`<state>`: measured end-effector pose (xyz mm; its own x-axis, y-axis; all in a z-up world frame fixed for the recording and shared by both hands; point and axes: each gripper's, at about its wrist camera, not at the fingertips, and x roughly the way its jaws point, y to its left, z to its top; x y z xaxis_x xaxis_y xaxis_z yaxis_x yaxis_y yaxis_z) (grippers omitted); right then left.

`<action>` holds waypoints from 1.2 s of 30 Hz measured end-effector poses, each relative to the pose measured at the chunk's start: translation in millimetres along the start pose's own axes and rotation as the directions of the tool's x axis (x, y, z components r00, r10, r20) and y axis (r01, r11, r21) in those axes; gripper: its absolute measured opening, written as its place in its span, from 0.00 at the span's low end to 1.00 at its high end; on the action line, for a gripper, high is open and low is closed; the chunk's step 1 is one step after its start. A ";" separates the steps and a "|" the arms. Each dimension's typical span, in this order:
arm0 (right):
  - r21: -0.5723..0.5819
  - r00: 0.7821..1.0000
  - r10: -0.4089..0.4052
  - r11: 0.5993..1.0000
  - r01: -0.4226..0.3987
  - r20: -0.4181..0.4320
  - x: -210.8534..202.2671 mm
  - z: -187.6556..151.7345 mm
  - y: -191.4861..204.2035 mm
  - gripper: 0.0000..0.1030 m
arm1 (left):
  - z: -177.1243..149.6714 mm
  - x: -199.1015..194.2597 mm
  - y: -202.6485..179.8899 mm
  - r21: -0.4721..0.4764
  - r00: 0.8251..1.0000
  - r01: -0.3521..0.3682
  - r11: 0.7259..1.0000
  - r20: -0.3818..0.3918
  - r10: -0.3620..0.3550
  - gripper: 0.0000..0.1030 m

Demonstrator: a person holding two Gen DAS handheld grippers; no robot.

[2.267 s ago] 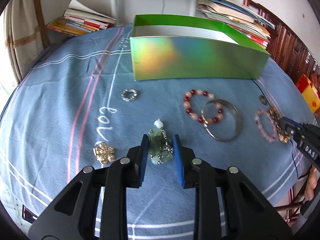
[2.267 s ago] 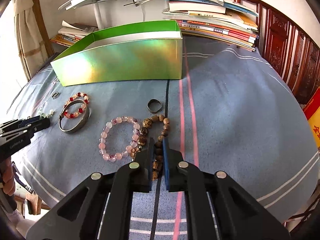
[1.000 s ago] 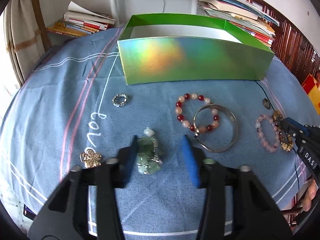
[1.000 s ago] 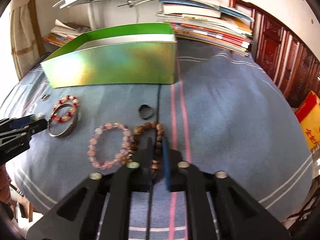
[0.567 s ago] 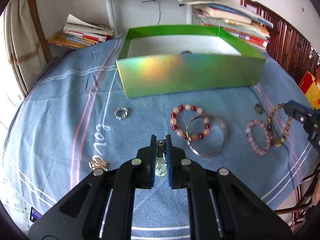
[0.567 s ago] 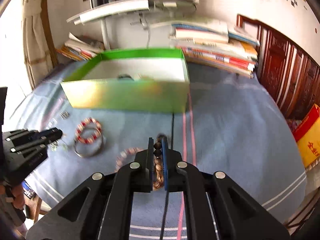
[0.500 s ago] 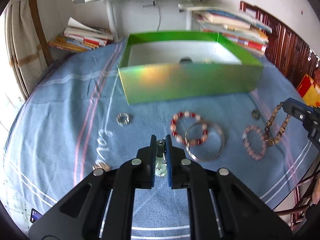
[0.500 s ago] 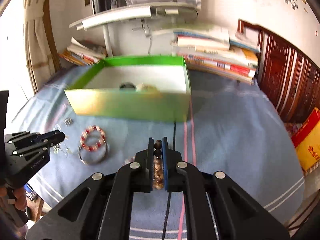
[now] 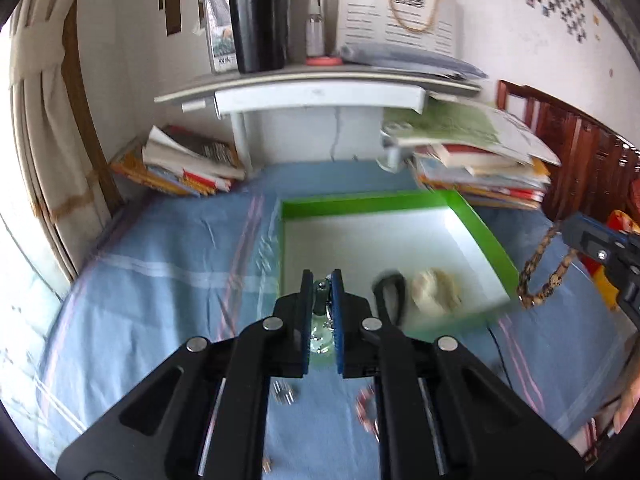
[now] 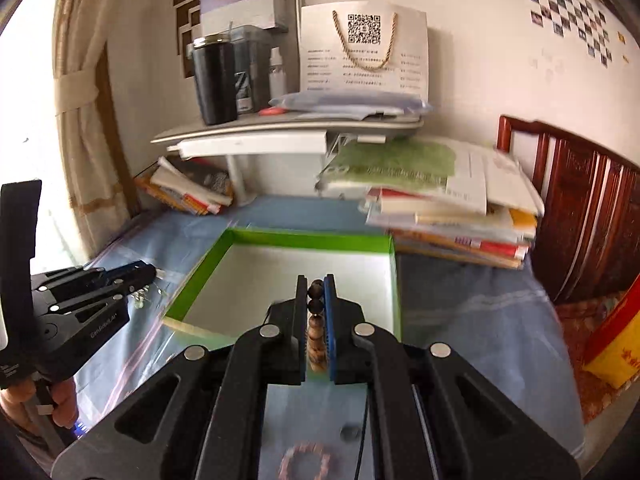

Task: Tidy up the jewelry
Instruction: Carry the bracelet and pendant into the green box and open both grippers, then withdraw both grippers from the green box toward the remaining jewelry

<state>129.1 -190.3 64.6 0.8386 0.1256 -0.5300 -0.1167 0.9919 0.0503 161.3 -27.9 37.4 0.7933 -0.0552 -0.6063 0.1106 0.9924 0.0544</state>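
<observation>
A: How far along is it?

B: Midway, I'd judge. The left tool (image 9: 321, 312) is clamped on a green pendant (image 9: 320, 334); the right tool (image 10: 316, 320) pinches a wooden bead bracelet (image 10: 315, 334). Both hang above the green box (image 10: 394, 276), which holds a dark ring (image 9: 390, 296) and a pale piece (image 9: 434, 292).

A: What's left?

B: A pink bracelet (image 10: 306, 460), a red one (image 9: 366, 414) and small charms (image 9: 284, 394) lie on the blue cloth (image 9: 160, 280).

A: And beyond?

B: Book stacks (image 10: 452, 208), a shelf (image 10: 288, 124) with a black tumbler (image 10: 214, 80), a curtain (image 10: 76, 92).
</observation>
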 end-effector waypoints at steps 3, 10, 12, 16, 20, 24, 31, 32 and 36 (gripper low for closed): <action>0.030 0.998 -0.035 0.999 0.036 -0.043 39.4 4.8 -5.9 0.08 | 8.0 36.1 2.5 -0.007 0.999 -0.014 1.000 -0.029 0.014 0.09; 0.066 0.971 -0.091 0.992 0.108 -0.221 120.1 -24.2 -21.9 0.08 | -8.2 104.1 -3.7 -0.014 0.985 0.011 1.000 -0.171 -0.014 0.10; 0.057 0.970 -0.096 0.992 0.112 -0.224 116.0 -30.2 -22.0 0.16 | -9.1 102.8 -4.6 -0.015 0.985 -0.001 1.000 -0.170 -0.001 0.16; 0.060 0.985 -0.075 0.995 0.085 -0.156 73.5 -40.8 -25.2 0.35 | -17.0 70.8 3.4 -0.023 0.993 -0.007 1.000 -0.120 0.004 0.38; 0.065 0.985 -0.056 0.996 0.068 -0.160 30.5 -76.2 -34.3 0.35 | -50.9 43.0 5.6 -0.008 0.988 -0.061 0.998 -0.145 0.060 0.48; 0.081 0.967 -0.047 0.994 0.069 -0.249 20.8 -128.2 -40.6 0.35 | -98.1 37.1 -7.3 0.021 0.981 -0.020 1.000 -0.191 0.024 0.50; 0.105 0.950 -0.027 0.993 0.062 -0.313 27.4 -165.3 -36.8 0.35 | -117.4 71.0 -12.0 0.021 0.963 -0.021 1.000 -0.269 0.026 0.49; 0.108 0.948 -0.023 0.992 0.060 -0.318 29.3 -167.1 -35.2 0.35 | -117.7 72.7 -12.6 0.030 0.961 -0.027 0.999 -0.273 0.034 0.50; 0.112 0.951 0.007 0.993 0.029 -0.310 27.8 -167.7 -22.9 0.35 | -123.9 74.1 -9.4 0.032 0.957 -0.043 0.999 -0.287 0.050 0.53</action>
<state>65.9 -212.8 -93.3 0.6315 0.1203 -0.7660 -0.0316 0.9911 0.1296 144.8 -27.7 -106.4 0.5924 0.0285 -0.8052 0.0954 0.9899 0.1053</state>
